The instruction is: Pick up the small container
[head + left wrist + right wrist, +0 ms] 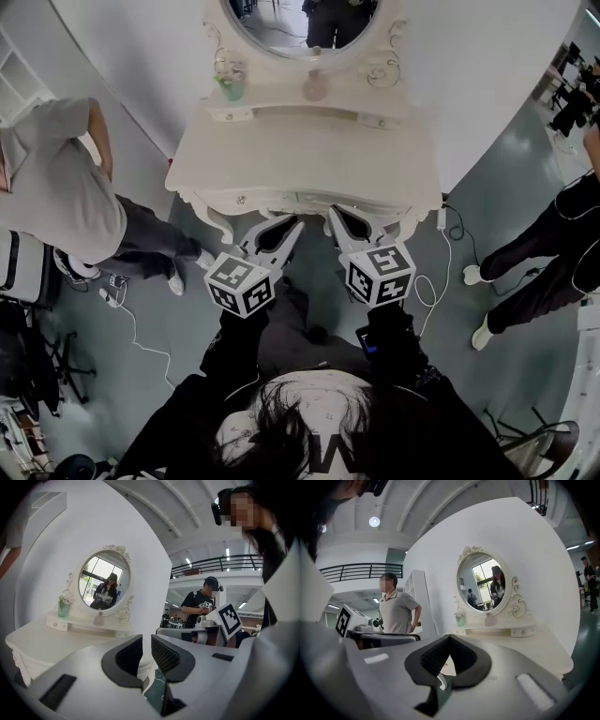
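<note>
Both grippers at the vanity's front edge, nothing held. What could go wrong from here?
1. The left gripper and right gripper are both shut. Reaching in like that may knock the small pink container against the oval white-framed mirror.
2. The green cup of flowers stands on the same narrow white shelf, so a wrong pick is possible.

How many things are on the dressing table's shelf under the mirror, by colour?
Green cup: 1
Pink jar: 1
Total: 2
</note>
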Available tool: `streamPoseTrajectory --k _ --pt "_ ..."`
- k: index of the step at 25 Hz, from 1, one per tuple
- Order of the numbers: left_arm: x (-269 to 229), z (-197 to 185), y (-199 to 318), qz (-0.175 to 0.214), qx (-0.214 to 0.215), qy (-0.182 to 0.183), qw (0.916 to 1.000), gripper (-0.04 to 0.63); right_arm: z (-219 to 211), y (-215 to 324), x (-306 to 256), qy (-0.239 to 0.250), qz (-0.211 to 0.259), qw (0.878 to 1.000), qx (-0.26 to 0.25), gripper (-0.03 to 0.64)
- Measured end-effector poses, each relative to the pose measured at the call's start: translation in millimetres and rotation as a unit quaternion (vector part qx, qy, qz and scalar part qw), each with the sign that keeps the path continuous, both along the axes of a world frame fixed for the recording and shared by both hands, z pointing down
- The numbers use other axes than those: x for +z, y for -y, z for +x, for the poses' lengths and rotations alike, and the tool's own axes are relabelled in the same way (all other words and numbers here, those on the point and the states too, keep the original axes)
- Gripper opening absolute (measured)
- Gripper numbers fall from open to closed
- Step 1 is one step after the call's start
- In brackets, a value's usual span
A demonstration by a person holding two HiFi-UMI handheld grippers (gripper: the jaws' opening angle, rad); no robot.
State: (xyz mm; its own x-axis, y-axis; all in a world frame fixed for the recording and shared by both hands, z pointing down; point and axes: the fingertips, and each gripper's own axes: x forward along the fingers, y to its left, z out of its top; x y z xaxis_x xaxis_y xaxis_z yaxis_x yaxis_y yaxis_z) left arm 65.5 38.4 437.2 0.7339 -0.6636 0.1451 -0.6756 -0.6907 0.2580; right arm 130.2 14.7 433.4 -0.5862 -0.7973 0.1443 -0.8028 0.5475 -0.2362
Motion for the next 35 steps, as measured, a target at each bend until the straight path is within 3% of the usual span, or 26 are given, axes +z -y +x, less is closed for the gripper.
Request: streamPoseTrajectory --k 8,24,35 --pt "18 0 52 -0.013 0.010 0.001 0.9999 0.051 3 43 20 0.000 -0.013 1.000 0.013 0.009" --pt "20 -42 235 -0.031 0.064 -0.003 0.9975 0.051 -38 221 22 -0.004 -0.035 0.998 0.058 0.009" --pt "24 -64 298 -0.033 0.108 -0.009 0.9936 0.051 -61 284 26 -0.019 -0.045 0.995 0.090 0.009"
